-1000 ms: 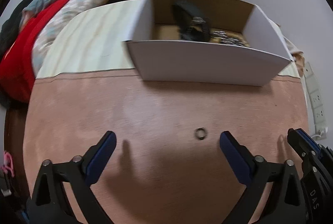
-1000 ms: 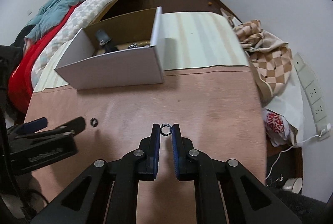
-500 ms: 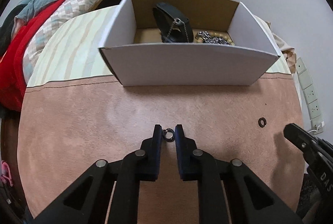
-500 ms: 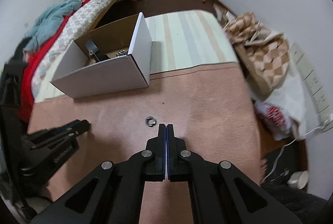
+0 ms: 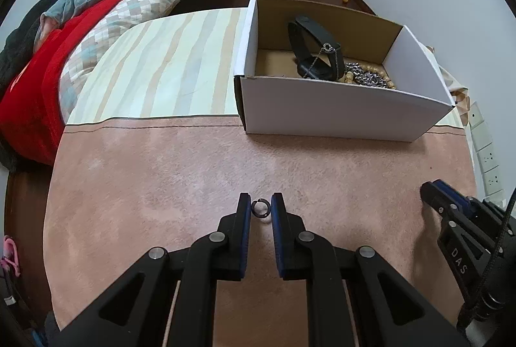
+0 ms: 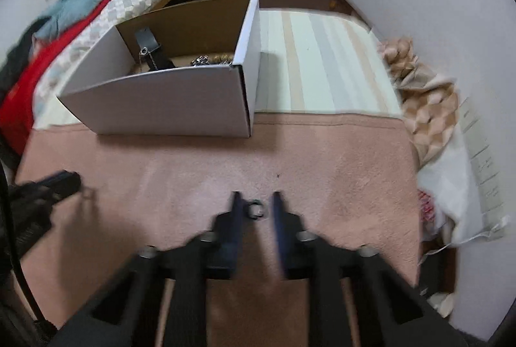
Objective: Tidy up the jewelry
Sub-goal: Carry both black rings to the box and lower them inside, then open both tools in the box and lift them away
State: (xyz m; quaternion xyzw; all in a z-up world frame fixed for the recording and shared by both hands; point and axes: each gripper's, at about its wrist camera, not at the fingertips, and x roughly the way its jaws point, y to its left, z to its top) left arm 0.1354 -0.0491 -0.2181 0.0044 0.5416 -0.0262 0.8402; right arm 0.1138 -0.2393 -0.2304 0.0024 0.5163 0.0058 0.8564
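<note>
A small dark ring [image 5: 253, 209] is pinched between the blue pads of my left gripper [image 5: 261, 197], low over the pink mat [image 5: 161, 186]. My right gripper [image 6: 257, 195] is blurred and its jaws are opening. A second dark ring [image 6: 254, 204] lies between them against the left pad, with a gap to the right pad. A white cardboard box [image 5: 338, 108] stands at the far edge of the pink mat, holding a black strap [image 5: 309, 34], a silver chain [image 5: 367, 78] and beads. The right gripper [image 5: 433, 195] also shows at the left wrist view's right edge.
A bed with red, teal and checked covers [image 5: 96, 24] runs along the left. A striped mat [image 5: 161, 73] lies beyond the pink one. A checked cloth [image 6: 425, 108] and a white bag [image 6: 451, 186] lie at the right wall, with wall sockets [image 5: 487, 153] nearby.
My left gripper went from wide open to shut on a ring. My right gripper lost its ring onto the mat, shut fully, and now has its jaws apart around it.
</note>
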